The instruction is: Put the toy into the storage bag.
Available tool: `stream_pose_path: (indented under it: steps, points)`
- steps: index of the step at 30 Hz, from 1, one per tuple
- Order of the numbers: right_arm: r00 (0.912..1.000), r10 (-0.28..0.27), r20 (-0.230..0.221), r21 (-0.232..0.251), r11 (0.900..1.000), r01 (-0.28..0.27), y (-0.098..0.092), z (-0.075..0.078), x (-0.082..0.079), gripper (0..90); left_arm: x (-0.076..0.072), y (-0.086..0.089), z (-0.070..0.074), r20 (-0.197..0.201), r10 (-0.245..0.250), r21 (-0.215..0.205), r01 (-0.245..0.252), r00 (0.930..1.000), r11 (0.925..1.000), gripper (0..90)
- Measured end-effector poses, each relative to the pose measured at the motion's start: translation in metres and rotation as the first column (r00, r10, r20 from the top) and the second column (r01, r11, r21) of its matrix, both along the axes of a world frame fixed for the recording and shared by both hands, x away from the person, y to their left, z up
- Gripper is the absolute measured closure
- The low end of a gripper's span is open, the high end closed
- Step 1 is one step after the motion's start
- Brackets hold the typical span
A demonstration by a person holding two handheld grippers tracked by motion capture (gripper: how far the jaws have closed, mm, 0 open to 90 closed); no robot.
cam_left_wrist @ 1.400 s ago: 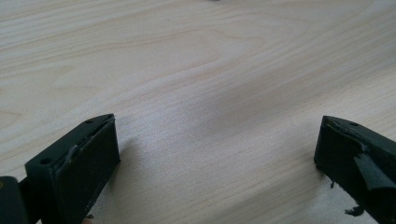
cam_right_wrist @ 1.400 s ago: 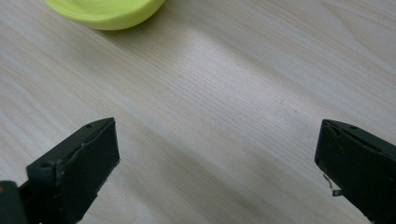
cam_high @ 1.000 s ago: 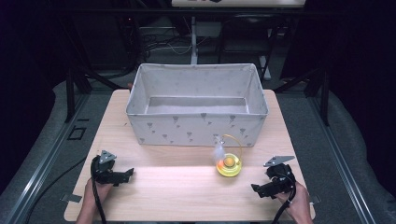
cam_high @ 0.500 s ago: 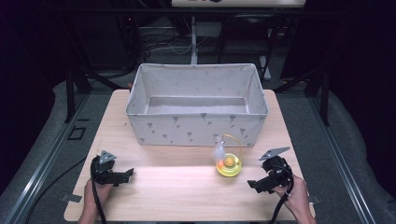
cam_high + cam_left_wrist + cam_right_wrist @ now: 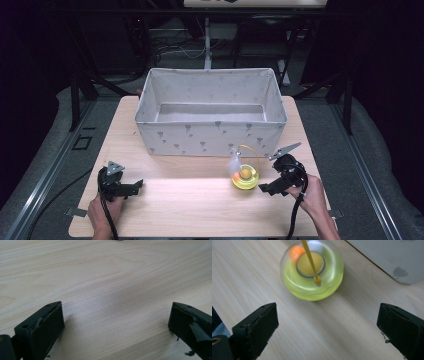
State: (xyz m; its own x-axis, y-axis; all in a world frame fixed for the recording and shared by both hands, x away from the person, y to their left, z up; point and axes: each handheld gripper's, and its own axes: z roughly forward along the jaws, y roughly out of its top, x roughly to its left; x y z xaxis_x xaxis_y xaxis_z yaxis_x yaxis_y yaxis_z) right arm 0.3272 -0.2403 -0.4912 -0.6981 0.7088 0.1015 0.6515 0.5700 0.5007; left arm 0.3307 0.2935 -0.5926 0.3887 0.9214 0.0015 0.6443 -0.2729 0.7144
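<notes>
A round yellow-green toy [image 5: 245, 177] with an orange ball, a thin yellow wire and a white feather sits on the wooden table [image 5: 190, 205], just in front of the fabric box. In the right gripper view the toy [image 5: 312, 270] lies a short way ahead of the jaws. My right gripper [image 5: 265, 189] is open, close to the toy's right side, not touching it. My left gripper [image 5: 135, 187] is open at the table's front left, its jaws over bare wood [image 5: 112, 290].
A large grey fabric box [image 5: 212, 132] with small heart prints stands open at the table's back middle; its corner [image 5: 397, 262] appears in the right gripper view. Dark frame legs and cables stand beyond the table.
My right gripper has moved left and slightly away from the front edge, closing in on the toy. The left gripper has stayed put.
</notes>
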Motion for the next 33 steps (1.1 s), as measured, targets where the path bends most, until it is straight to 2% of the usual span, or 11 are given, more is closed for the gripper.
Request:
stream_pose_path:
  steps: [3,5,7,10,15,16,18,21,23,24,33]
  points:
    - [1.0,0.007,0.004,0.003,1.0,-0.007,0.005,0.005,0.004,3.7,0.0,0.0,0.0,-0.003,0.001,0.003,-0.001,1.0,1.0,0.3]
    - [0.9999,0.012,0.011,0.013,1.0,-0.012,0.008,0.009,0.007,8.2,0.0,0.0,0.0,-0.001,0.003,0.001,-0.003,1.0,1.0,0.3]
    - [0.9988,0.038,0.03,0.015,0.999,-0.039,0.01,0.014,0.009,12.1,0.0,0.0,0.0,-0.003,0.003,0.002,-0.003,1.0,1.0,0.3]
    - [0.9972,0.061,0.043,0.018,0.998,-0.062,0.014,0.02,0.012,12.7,0.0,0.0,0.0,-0.003,0.004,0.001,-0.004,1.0,1.0,0.3]
    - [0.9966,0.078,0.025,0.006,0.997,-0.079,0.021,0.022,0.019,14.6,0.0,0.0,0.0,-0.004,0.004,0.0,-0.004,1.0,1.0,0.2]
    - [0.996,0.087,0.022,-0.003,0.996,-0.087,0.022,0.022,0.021,18.2,0.0,0.0,0.0,-0.004,0.004,0.0,-0.004,1.0,1.0,0.2]
    - [0.994,0.108,0.017,-0.021,0.994,-0.107,0.026,0.023,0.023,34.2,0.0,0.0,0.0,-0.004,0.003,0.001,-0.003,1.0,1.0,0.2]
    - [0.9931,0.115,0.021,-0.031,0.993,-0.114,0.031,0.027,0.026,47.5,0.0,0.0,0.0,-0.004,0.004,0.0,-0.004,1.0,1.0,0.2]
    - [0.9916,0.127,0.021,-0.045,0.991,-0.126,0.032,0.03,0.027,49.4,0.0,0.0,0.0,-0.004,0.003,0.0,-0.003,1.0,1.0,0.2]
    - [0.9894,0.144,0.015,-0.064,0.988,-0.143,0.036,0.036,0.028,53.6,0.0,0.0,0.0,-0.004,0.004,0.0,-0.004,1.0,1.0,0.2]
    - [0.9831,0.181,0.022,-0.148,0.973,-0.176,0.046,0.054,0.024,69.4,0.0,0.0,0.0,-0.004,0.004,0.0,-0.004,1.0,1.0,0.2]
